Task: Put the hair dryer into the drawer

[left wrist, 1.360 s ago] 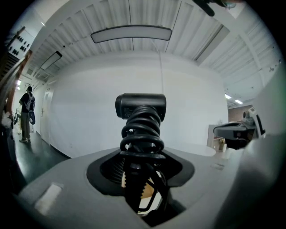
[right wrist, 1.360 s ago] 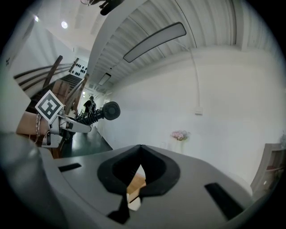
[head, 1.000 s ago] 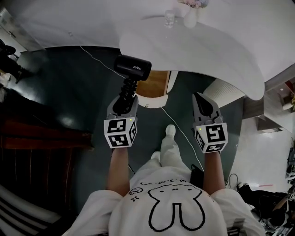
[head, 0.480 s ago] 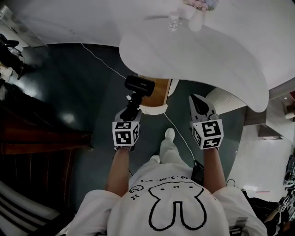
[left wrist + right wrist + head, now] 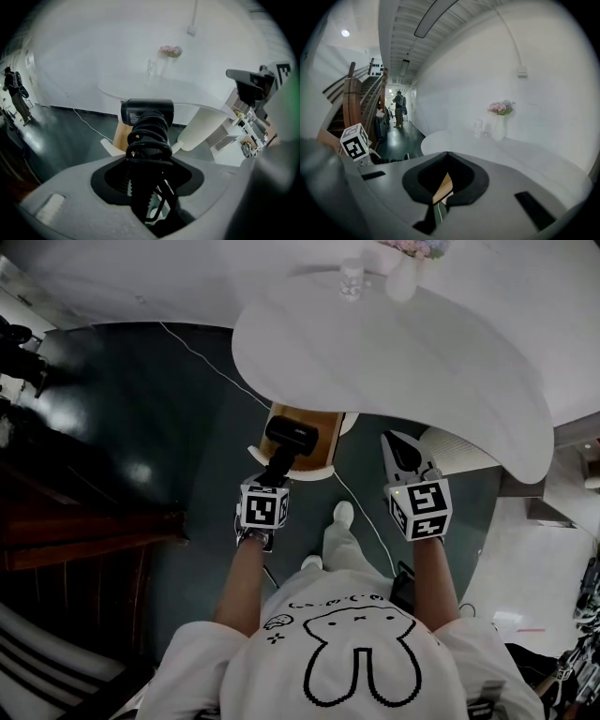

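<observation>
The black hair dryer (image 5: 292, 436) hangs head-first over the open wooden drawer (image 5: 322, 418) under the white table. My left gripper (image 5: 274, 474) is shut on its handle, which has the black cord coiled around it (image 5: 150, 136). In the left gripper view the dryer's head (image 5: 147, 111) points down toward the drawer's wooden inside (image 5: 123, 136). My right gripper (image 5: 401, 452) hovers to the right of the drawer, jaws together and holding nothing. In the right gripper view (image 5: 444, 180) only a narrow slit shows between the jaws.
The round white table (image 5: 403, 352) carries a vase of flowers (image 5: 405, 266) and a glass (image 5: 352, 277). Its ribbed white pedestal (image 5: 461, 439) stands right of the drawer. A white cable (image 5: 206, 362) runs across the dark floor. A dark wooden staircase (image 5: 84, 521) lies at the left.
My left gripper has sunk and tipped downward, bringing the hair dryer from beside the table edge to just over the open drawer. The right gripper has drifted slightly and stayed shut.
</observation>
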Demonstrator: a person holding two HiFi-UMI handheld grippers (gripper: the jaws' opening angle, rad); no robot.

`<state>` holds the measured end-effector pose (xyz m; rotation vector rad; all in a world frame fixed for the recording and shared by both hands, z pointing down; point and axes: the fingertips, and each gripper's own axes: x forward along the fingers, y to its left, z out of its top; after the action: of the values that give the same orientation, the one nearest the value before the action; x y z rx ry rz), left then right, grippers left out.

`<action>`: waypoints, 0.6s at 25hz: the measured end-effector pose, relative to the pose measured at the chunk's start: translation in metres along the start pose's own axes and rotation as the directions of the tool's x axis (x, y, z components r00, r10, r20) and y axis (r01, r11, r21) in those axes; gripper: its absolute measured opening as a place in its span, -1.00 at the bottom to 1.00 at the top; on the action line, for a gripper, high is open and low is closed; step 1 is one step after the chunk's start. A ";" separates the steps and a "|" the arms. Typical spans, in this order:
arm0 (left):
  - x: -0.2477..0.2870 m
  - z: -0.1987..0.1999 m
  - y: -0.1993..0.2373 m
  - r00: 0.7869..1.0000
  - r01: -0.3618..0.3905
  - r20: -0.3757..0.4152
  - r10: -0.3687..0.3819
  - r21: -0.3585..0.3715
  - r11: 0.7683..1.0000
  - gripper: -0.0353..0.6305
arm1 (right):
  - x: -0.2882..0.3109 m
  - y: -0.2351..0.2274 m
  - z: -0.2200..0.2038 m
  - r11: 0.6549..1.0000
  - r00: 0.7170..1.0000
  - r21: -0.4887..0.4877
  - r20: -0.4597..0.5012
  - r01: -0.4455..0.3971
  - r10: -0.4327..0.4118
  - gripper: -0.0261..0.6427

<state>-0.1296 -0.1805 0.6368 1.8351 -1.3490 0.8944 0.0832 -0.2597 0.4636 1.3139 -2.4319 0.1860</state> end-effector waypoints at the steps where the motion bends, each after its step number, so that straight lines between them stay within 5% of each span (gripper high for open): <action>1: 0.007 0.000 0.000 1.000 -0.006 -0.029 0.006 0.006 1.000 -0.27 | 0.004 -0.005 -0.001 1.000 1.000 0.006 -0.002 -0.002 0.002 -0.93; 8: 0.044 0.011 0.000 0.981 -0.023 -0.189 0.031 0.046 0.999 -0.27 | 0.025 -0.030 -0.006 0.999 0.999 0.022 -0.020 -0.026 0.026 -0.93; 15: 0.076 0.031 -0.004 0.958 -0.050 -0.268 0.105 0.201 0.978 -0.26 | 0.038 -0.046 -0.009 0.997 0.997 0.026 -0.033 -0.068 0.069 -0.93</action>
<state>-0.1042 -0.2430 0.6838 1.7264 -1.1985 1.3118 0.1045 -0.3125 0.4841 1.2280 -2.4552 0.2560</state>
